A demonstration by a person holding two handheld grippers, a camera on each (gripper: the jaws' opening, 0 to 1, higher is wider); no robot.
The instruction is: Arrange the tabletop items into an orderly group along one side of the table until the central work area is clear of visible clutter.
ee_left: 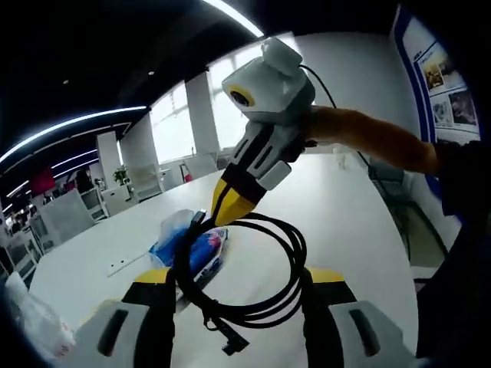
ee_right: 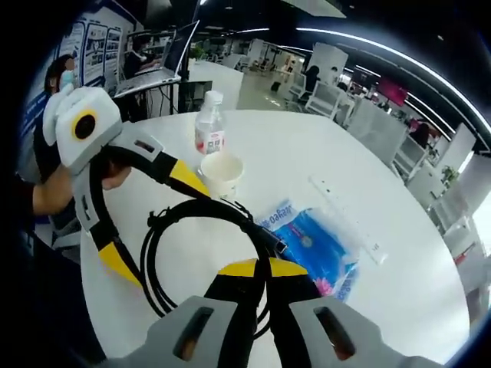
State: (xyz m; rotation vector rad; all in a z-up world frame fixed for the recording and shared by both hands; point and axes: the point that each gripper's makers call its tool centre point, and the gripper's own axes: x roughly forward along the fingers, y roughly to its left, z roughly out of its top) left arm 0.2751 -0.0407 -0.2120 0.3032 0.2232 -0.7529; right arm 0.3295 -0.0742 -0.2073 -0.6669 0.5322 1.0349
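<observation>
On the white counter point(ee_right: 322, 161) I see a coiled black cable point(ee_right: 192, 230) lying near the middle, with a blue packet point(ee_right: 314, 249) just beside it and partly under one loop in the left gripper view. Behind the coil in the right gripper view stand a paper cup point(ee_right: 221, 173) and, just beyond it, a clear water bottle point(ee_right: 209, 126) with a red label, both upright. A long white strip point(ee_right: 345, 211) lies flat past the packet, apart from it. At the near edge of the left gripper view sits a crumpled clear bag point(ee_left: 34, 322).

My right gripper point(ee_right: 255, 268) has its jaws drawn together on the cable where the plug end crosses the coil; in the left gripper view I see that same gripper coming down from above, its yellow tips point(ee_left: 230, 207) pinched on the cable at the top of the loop.

My left gripper point(ee_left: 242, 280) stands wide open, its two jaws straddling the near part of the coil, one on each side; whether they touch the cable I cannot tell. In the right gripper view its yellow-tipped jaws spread over the left side of the coil
</observation>
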